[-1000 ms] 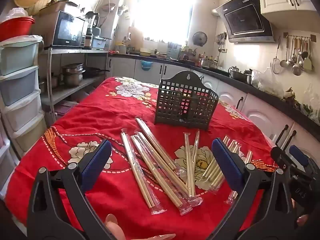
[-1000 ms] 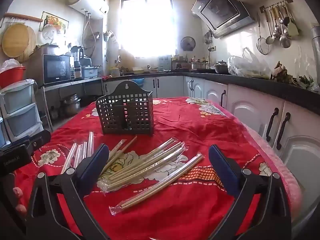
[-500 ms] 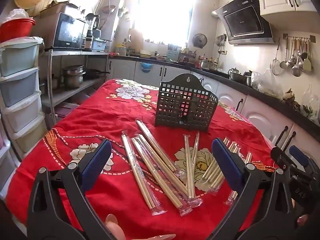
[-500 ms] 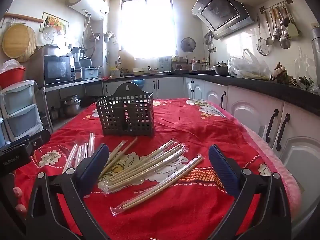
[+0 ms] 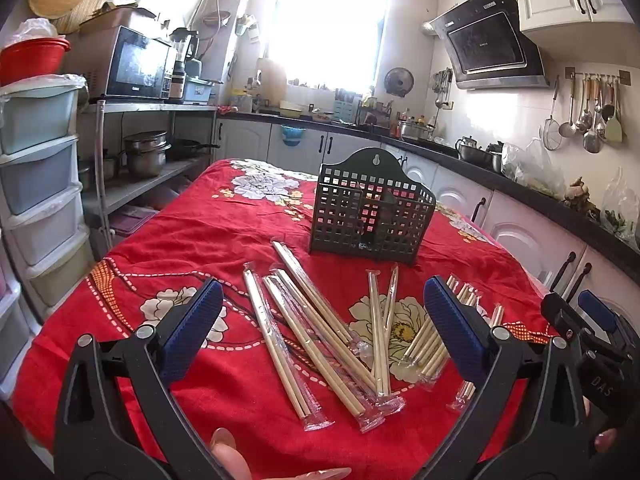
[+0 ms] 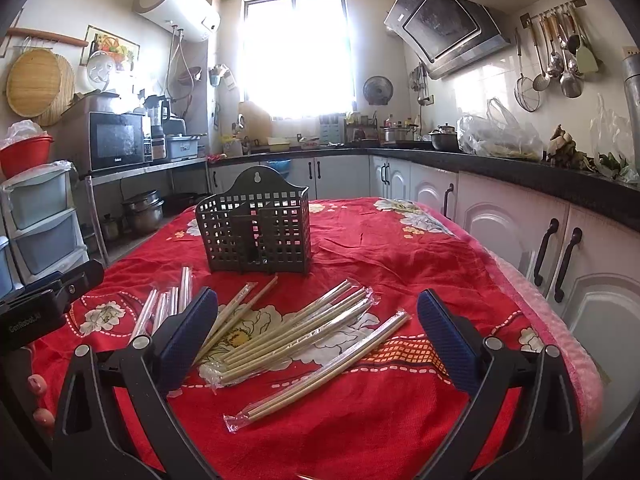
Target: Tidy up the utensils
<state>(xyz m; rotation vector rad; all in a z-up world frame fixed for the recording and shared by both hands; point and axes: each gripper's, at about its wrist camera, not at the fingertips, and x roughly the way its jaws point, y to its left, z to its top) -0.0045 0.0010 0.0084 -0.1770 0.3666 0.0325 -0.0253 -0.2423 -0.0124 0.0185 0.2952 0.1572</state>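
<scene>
**Wrapped chopsticks lying loose in front of the black holder**

The black lattice holder (image 5: 372,216) is standing upright on the red flowered cloth (image 5: 192,236), its arched back panel with the hanging hole rising behind two compartments. All the chopstick packs are lying flat on the cloth on the near side of the holder, none inside it.

In the left wrist view, three long clear-wrapped packs (image 5: 308,336) are lying side by side, their long axes running from near the holder's left corner back toward the camera, slanting down to the right. Just right of them a thin pair (image 5: 380,328) is pointing almost straight at the holder. Further right, a fanned bundle (image 5: 432,340) is leaning away to the right, partly hidden behind a blue pad.

In the right wrist view, a single pack (image 6: 320,372) is lying nearest, slanting up to the right, well short of the holder.

The left gripper (image 5: 320,328) is hovering over the packs with its jaws spread wide and nothing between them. The right gripper (image 6: 316,328) is likewise gaping wide and gripping nothing, its blue pads (image 6: 444,336) flanking the packs.
</scene>
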